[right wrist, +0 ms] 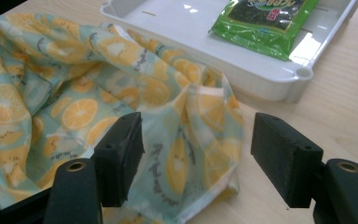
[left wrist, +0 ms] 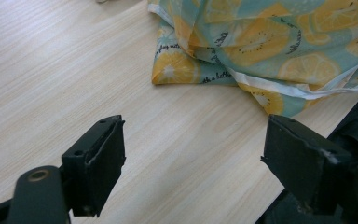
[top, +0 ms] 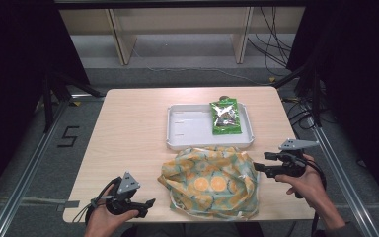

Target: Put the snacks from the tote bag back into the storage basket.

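Observation:
A crumpled cloth bag printed with orange and lemon slices lies on the near half of the wooden table. Behind it stands a white tray with a green snack packet in its right part. My left gripper rests low at the table's near left edge, jaws open, pointing toward the bag with bare wood between them. My right gripper hovers at the bag's right edge, jaws wide open; the bag's folded corner lies just ahead, between them, and the pads are not pressing on it.
The tray and packet lie close behind the bag's right side. A steel frame rail runs along each side of the table. Shelving and cables stand beyond the far edge.

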